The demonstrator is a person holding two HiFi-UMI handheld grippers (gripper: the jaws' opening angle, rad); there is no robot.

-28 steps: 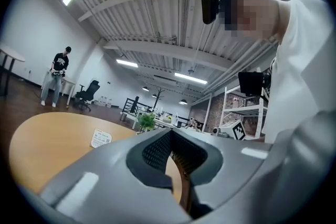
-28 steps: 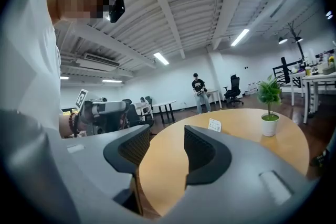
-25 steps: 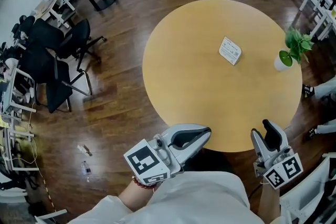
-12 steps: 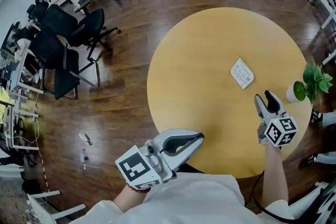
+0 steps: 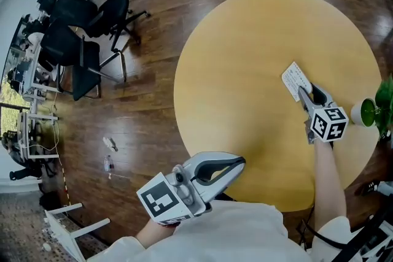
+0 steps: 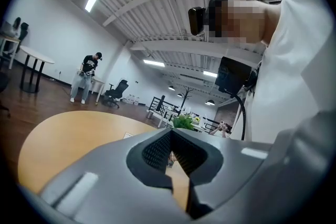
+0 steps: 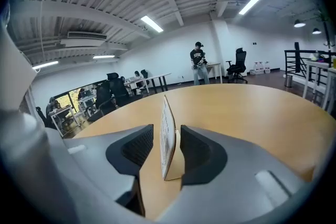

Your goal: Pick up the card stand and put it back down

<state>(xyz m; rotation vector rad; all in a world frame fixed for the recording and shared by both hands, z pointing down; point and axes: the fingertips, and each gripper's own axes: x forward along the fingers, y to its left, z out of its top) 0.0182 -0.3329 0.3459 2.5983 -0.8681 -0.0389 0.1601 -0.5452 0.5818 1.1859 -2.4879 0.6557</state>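
The round tabletop [image 5: 245,70] is carrying the card stand [image 5: 295,78], which is standing upright on its own foot toward the right side and is not yet leaving the surface. The right tongs [image 5: 309,93] are straddling it. Their pads have just been closing with the card sitting between them, but a gap is showing at the left pad and the right pad is only coming just beside the foot, so I am judging that no grip is holding yet. The left tongs [image 5: 236,164] are hovering off the near rim, tips meeting, carrying nothing. The reach is looking finished, while the clamping, lifting and setting down are all waiting.

Most of the tabletop's middle and left is lying bare, offering plenty of landing room. The stand is sitting well apart from every rim. The potted plant [image 5: 367,111] is standing near the right rim, close beside the right tongs' marker cube, and is deserving care during any sideways swing
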